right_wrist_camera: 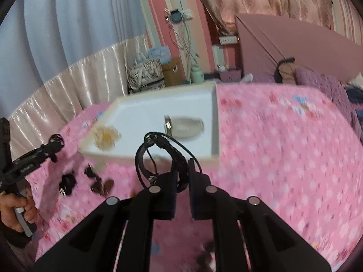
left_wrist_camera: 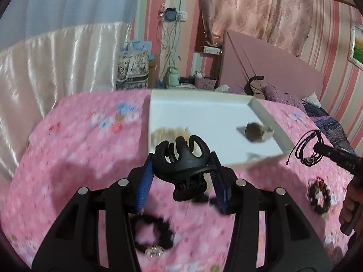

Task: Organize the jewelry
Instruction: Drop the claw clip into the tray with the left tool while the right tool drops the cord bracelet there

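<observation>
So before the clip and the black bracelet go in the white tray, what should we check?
1. Left tongs hold the hair clip: ok.
2. Right tongs pinch the black cord bracelet: ok.
3. White tray has bare floor left for both: ok.
4. Watch and gold piece already inside the tray: ok.
5. Tongs directly above the tray: cannot tell, pictures blurred.

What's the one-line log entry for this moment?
left gripper: shut on black hair claw | right gripper: shut on black cord bracelet | white tray: watch inside
</observation>
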`<action>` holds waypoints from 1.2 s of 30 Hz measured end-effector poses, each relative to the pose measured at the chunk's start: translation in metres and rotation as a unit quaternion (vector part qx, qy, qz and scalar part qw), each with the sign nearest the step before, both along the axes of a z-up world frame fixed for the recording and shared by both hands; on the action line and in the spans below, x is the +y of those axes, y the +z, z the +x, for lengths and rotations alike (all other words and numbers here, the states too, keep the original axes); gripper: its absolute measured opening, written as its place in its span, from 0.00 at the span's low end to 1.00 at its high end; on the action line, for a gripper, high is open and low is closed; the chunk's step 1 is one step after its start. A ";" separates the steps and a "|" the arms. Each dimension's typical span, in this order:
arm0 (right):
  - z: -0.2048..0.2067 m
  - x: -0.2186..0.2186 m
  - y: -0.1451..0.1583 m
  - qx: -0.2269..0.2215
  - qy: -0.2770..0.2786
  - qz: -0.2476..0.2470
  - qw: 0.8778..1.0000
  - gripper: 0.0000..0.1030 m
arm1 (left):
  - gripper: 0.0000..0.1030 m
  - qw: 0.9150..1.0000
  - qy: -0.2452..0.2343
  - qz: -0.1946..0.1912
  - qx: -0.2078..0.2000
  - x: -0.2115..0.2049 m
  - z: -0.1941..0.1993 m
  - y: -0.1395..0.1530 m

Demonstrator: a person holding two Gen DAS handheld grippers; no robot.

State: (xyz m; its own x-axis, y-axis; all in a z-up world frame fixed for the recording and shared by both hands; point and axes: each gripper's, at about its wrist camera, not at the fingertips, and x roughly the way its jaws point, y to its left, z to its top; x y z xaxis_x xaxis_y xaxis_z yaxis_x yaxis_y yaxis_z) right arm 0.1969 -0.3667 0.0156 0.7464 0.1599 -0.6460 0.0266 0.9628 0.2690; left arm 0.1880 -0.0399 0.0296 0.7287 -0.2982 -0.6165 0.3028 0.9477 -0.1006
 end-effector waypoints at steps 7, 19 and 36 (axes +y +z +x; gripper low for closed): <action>0.059 0.012 -0.005 0.019 0.026 0.049 0.998 0.08 | 0.46 0.999 -0.040 -0.008 -0.002 -0.046 0.040 -0.001; 0.097 0.030 -0.063 0.085 0.042 0.053 0.994 0.08 | 0.46 0.997 -0.054 0.008 0.056 -0.071 0.077 -0.054; 0.096 0.030 -0.056 0.078 0.025 0.036 0.996 0.52 | 0.81 0.996 -0.031 0.006 0.080 -0.075 0.084 -0.069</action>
State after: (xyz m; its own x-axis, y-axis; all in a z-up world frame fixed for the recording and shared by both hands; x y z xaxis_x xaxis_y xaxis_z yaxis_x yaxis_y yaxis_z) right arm 0.2930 -0.3367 -0.0409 0.6278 0.2444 -0.7390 0.0262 0.9422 0.3339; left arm 0.2723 -0.1146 -0.0396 0.6011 -0.3316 -0.7271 0.3418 0.9291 -0.1412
